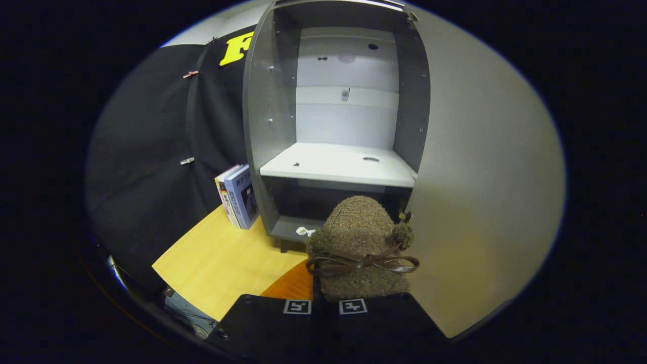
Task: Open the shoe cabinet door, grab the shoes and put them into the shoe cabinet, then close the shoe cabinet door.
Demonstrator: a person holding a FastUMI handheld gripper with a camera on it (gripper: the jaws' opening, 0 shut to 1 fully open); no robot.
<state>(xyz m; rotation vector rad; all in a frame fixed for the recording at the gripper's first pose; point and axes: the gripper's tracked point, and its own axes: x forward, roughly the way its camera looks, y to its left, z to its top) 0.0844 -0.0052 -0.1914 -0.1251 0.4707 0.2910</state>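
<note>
The shoe cabinet is seen with its door swung fully open to the right, so both the pale upper shelf and the dark lower compartment are left free for loading. A fuzzy brown shoe, tied with a ribbon bow, is carried toe-forward just ahead of the gripper, in line with the lower opening where it is presumably meant to be set. The fingers are drawn close together, apparently clamped on the shoe's heel, though the contact itself is hidden. Two books are stood against the cabinet's left side on the wooden table.
</note>
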